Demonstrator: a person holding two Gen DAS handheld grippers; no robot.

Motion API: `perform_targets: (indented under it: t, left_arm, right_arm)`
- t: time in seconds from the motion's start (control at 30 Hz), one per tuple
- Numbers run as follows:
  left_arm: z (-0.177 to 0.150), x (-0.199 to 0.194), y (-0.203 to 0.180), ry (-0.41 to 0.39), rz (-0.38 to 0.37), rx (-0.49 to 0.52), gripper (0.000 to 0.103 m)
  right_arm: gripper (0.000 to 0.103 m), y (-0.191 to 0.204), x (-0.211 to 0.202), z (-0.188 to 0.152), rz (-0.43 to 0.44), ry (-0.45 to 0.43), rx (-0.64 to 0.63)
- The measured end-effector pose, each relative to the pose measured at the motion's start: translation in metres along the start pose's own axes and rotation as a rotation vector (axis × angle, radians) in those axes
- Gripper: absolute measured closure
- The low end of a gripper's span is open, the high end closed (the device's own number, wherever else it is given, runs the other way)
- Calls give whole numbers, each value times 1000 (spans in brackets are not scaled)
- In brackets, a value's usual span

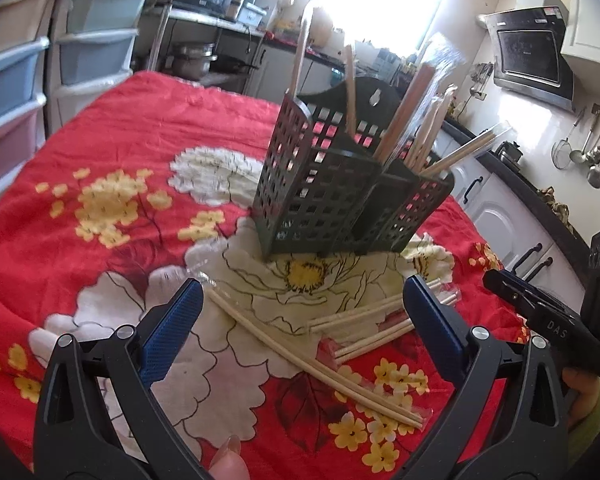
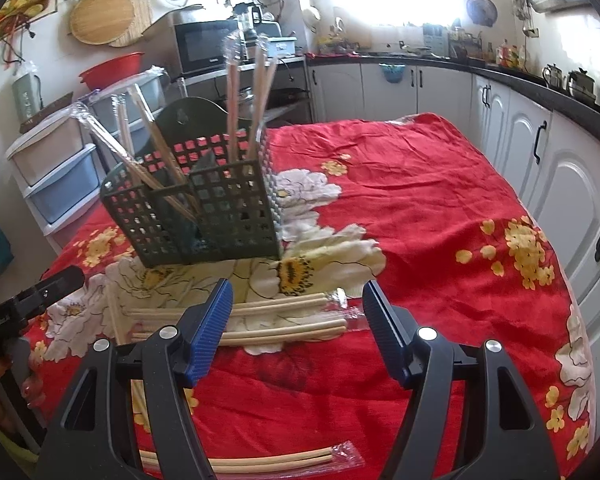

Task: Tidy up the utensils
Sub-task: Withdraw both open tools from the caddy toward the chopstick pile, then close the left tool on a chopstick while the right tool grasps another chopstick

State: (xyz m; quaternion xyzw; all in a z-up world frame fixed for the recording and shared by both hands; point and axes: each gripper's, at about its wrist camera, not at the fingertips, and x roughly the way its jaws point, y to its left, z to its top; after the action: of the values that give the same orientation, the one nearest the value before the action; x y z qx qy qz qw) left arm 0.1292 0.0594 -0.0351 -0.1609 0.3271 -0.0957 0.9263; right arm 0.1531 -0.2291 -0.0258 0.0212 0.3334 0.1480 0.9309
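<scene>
A dark perforated utensil holder (image 1: 340, 196) stands on the red flowered tablecloth (image 1: 139, 128) with several wrapped chopstick pairs upright in it; it also shows in the right wrist view (image 2: 207, 208). More wrapped chopstick pairs (image 1: 320, 348) lie flat on the cloth in front of it, also in the right wrist view (image 2: 259, 320), with one pair (image 2: 267, 460) nearer. My left gripper (image 1: 302, 308) is open and empty above the loose pairs. My right gripper (image 2: 297, 312) is open and empty over them too, and shows at the right edge of the left wrist view (image 1: 540, 312).
Plastic drawer units (image 1: 15, 92) stand left of the table. White cabinets (image 2: 548, 168) under a dark counter run along the right. A microwave (image 2: 203, 44) and hanging ladles (image 1: 596, 152) are behind. The table's right edge (image 2: 576, 312) drops off near the cabinets.
</scene>
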Motion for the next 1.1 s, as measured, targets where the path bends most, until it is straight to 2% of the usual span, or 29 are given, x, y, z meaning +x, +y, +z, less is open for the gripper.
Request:
perform_targets:
  t: [0.2,0.3,0.4,0.63,0.73,0.8,0.87,1.1]
  left_arm:
    - [-4,15,19,57,-22,-91,11]
    - [-6,22,28,84,-37,-140,25]
    - [-10,34,39,125,-56,-196,33]
    - [-9,37,47,122,-64,-231,37]
    - [-7,40,47,123,-58,-229,37]
    - [-6,41,48,125,-53,-230,37]
    - [-4,43,49,127,-48,-232,39]
    - [2,50,59,133,-4,-272,66]
  right_arm:
    - [38,-12,15,-3,-25,44,17]
    - [38,-17,22,-5,-31,69,27]
    - [38,-22,30,-7,-40,92,39]
    - [39,-36,51,-7,-19,146,104]
    - [51,-42,62,-12,-2,194,143]
    - [56,-46,65,-15,2,197,158]
    - [68,-48,65,-15,0,195,168]
    - [82,-44,63,-17,-18,191,144]
